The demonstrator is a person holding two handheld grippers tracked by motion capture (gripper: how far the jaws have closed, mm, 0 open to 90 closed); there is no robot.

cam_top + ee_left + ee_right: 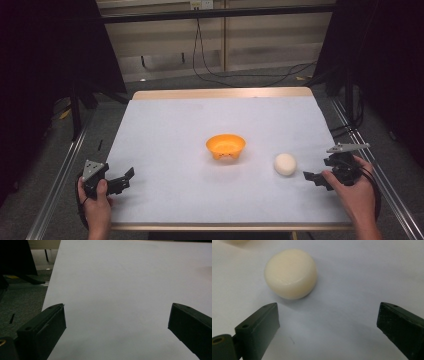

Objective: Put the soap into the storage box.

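one orange bowl (225, 146), one cream round puck (285, 164), two hand-held tools, left tool (122, 179), right tool (311, 176), one table (165, 125)

A pale wall (265, 35) stands behind the table, black cables (240, 75) trailing down it. Grey floor (45, 165) lies beside dark curtains (45, 55).

- Dim overall in the high view; black at 9 and 3 o'clock, brightest on the white table sheet (170, 130).
- Soft, low-contrast and slightly grainy throughout.
- Faint shadow beneath the orange bowl (226, 146) toward 6 o'clock.
- In the right gripper view, gentle shadow beside the cream puck (290, 273) toward 5 o'clock; no glare.
- Dusky shading at 6 o'clock in the left gripper view; jaws slightly blurred.
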